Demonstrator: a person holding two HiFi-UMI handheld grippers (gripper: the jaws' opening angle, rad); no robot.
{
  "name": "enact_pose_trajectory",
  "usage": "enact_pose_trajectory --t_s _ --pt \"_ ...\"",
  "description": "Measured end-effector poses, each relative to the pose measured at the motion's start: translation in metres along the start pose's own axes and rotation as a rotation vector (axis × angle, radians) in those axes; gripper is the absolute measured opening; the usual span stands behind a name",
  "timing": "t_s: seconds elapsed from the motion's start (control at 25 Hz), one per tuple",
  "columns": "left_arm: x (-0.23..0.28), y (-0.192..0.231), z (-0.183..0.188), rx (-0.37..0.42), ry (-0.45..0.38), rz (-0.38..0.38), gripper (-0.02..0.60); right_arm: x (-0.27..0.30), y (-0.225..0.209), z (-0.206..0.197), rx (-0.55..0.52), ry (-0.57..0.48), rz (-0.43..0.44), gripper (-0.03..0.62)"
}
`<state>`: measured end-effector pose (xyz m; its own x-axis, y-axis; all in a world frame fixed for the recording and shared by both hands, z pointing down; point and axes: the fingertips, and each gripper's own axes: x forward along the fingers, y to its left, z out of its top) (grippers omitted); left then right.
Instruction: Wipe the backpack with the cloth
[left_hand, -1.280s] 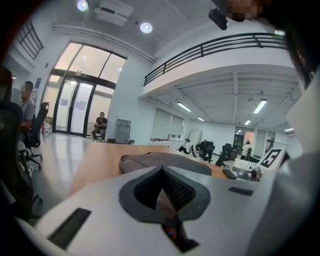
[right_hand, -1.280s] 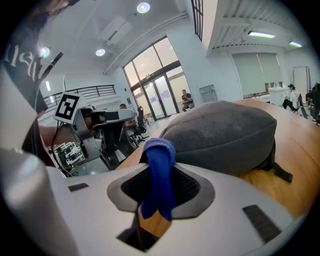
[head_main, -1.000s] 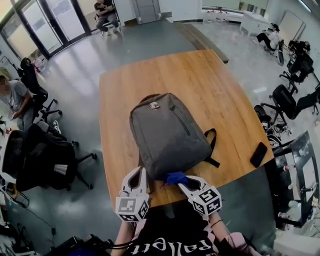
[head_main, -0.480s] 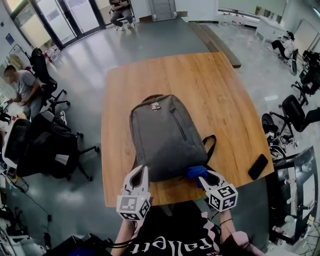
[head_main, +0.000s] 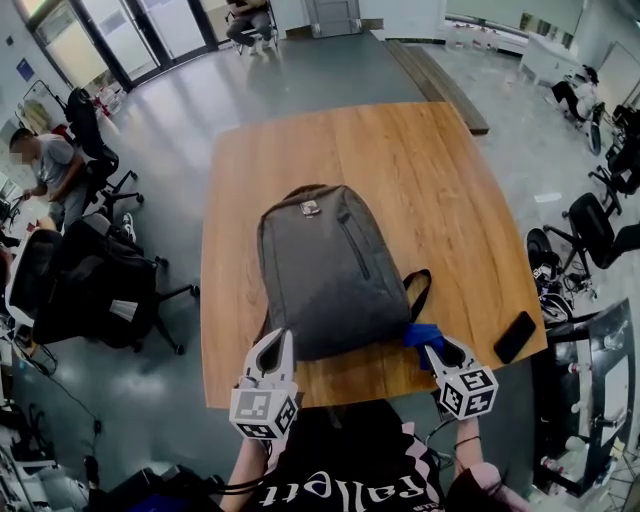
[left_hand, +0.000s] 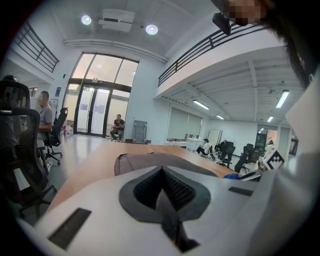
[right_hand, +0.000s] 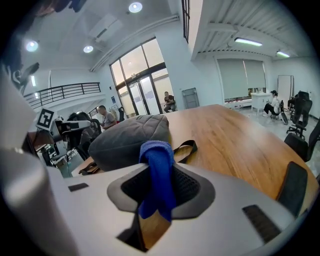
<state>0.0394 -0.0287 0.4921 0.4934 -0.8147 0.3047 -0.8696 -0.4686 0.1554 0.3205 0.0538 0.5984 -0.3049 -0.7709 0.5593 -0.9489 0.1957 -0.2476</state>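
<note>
The grey backpack (head_main: 335, 270) is lying flat on the wooden table (head_main: 420, 160), its top handle pointing away from the person. The right gripper (head_main: 437, 347) is sitting just beside the backpack's near right corner. Its jaws are pinching a blue cloth (head_main: 420, 333) that is touching the bag's lower edge by the black strap (head_main: 418, 288). The right gripper view is showing what the head view cannot: the cloth is folded over and running down between the clamped pads, and the backpack's rounded side is bulging just behind it. The left gripper (head_main: 273, 348) is hovering at the backpack's near left corner. Only the left gripper view is revealing that its jaws are pressed together with nothing between them. The head view is also showing a black phone (head_main: 516, 337) lying to the right of the backpack, well apart from it.
</note>
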Motion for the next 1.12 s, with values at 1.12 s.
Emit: enact_pose_trajectory --t_s 1.12 --pt "0.012 0.077 0.01 -0.057 0.013 0.066 -0.002 0.097 -0.032 0.083 -0.202 0.088 -0.012 0.117"
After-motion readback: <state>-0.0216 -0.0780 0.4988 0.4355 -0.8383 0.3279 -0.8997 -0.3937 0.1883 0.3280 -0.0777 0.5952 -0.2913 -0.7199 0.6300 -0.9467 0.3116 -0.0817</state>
